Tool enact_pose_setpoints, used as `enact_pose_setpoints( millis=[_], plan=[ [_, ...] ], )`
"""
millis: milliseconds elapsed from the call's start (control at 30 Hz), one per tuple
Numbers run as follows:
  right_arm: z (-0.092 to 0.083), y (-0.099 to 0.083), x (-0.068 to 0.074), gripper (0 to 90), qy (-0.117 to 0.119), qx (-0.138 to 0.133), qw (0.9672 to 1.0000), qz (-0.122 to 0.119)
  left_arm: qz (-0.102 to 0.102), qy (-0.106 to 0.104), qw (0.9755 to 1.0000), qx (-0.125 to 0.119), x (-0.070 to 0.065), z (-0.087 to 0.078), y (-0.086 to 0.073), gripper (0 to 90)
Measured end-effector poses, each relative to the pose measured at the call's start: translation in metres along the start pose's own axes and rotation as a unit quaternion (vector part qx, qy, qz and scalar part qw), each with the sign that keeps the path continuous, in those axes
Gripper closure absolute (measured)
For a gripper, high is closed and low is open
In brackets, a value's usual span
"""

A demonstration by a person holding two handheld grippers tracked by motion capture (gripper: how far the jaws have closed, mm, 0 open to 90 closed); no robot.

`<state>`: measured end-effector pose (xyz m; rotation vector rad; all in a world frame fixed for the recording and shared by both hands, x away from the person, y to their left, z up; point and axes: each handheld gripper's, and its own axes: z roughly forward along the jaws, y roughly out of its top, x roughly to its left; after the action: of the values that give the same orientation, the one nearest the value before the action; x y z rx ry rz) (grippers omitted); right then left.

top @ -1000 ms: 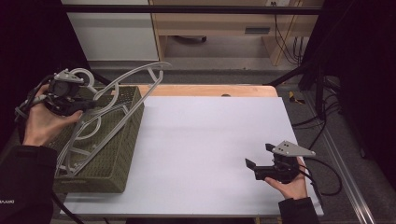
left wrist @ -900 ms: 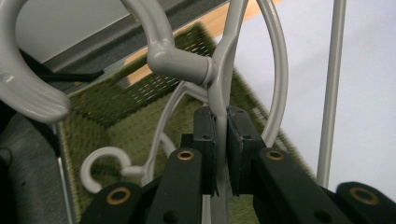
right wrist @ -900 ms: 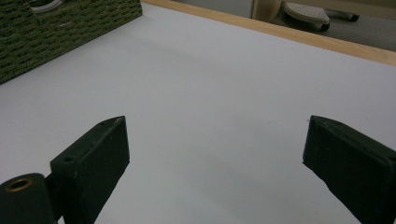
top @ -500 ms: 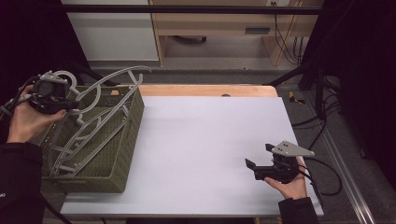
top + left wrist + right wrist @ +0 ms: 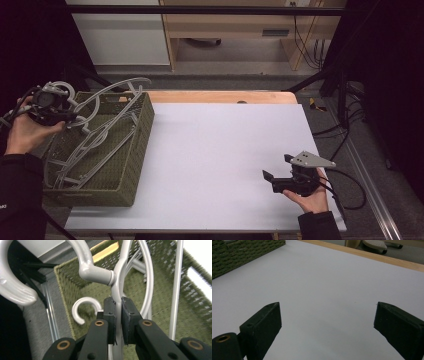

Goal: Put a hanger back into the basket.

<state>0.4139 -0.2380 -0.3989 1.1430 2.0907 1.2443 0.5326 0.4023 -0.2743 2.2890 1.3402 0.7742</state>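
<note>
Two black jaws of the left gripper (image 5: 118, 315) rise from the bottom edge and pinch the thin neck of a pale grey plastic clothes hanger (image 5: 117, 287) between their pads. Just above the pads, the hanger's thick curved hook (image 5: 86, 263) joins the neck at a rounded collar and sweeps up and left. Behind it lies a woven olive-green basket (image 5: 67, 285), seen from above, its near corner pointing left. A second pale hook (image 5: 81, 308) curls inside the basket, left of the jaws. Slim grey hanger bars (image 5: 176, 287) slant across the basket's right half. A grey floor (image 5: 32, 322) shows left of the basket.
</note>
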Motion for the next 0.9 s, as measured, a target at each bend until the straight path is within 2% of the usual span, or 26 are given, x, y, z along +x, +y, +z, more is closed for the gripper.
enact_pose_setpoints(
  millis=[200,367,567,767,900],
  plan=[
    [0.0,-0.001,0.0,8.1,0.001,0.002,1.0,-0.001,-0.009,0.007,0.9998,0.017,0.008,0.008,-0.013,83.2],
    [0.002,-0.001,0.0,8.1,-0.001,0.003,1.0,0.0,-0.007,0.012,0.9995,0.028,0.011,0.015,-0.022,83.2],
    [0.002,-0.001,0.0,8.1,-0.001,0.005,1.0,-0.001,-0.002,0.008,0.9991,0.043,0.006,0.029,-0.027,83.2],
    [0.002,-0.001,0.0,8.1,-0.001,0.005,1.0,0.001,-0.012,0.005,0.9986,0.052,0.007,0.042,-0.036,83.1],
    [0.003,-0.002,0.0,8.1,0.0,0.007,1.0,-0.002,-0.004,0.001,0.9982,0.06,0.002,0.054,-0.039,83.1]
  ],
)
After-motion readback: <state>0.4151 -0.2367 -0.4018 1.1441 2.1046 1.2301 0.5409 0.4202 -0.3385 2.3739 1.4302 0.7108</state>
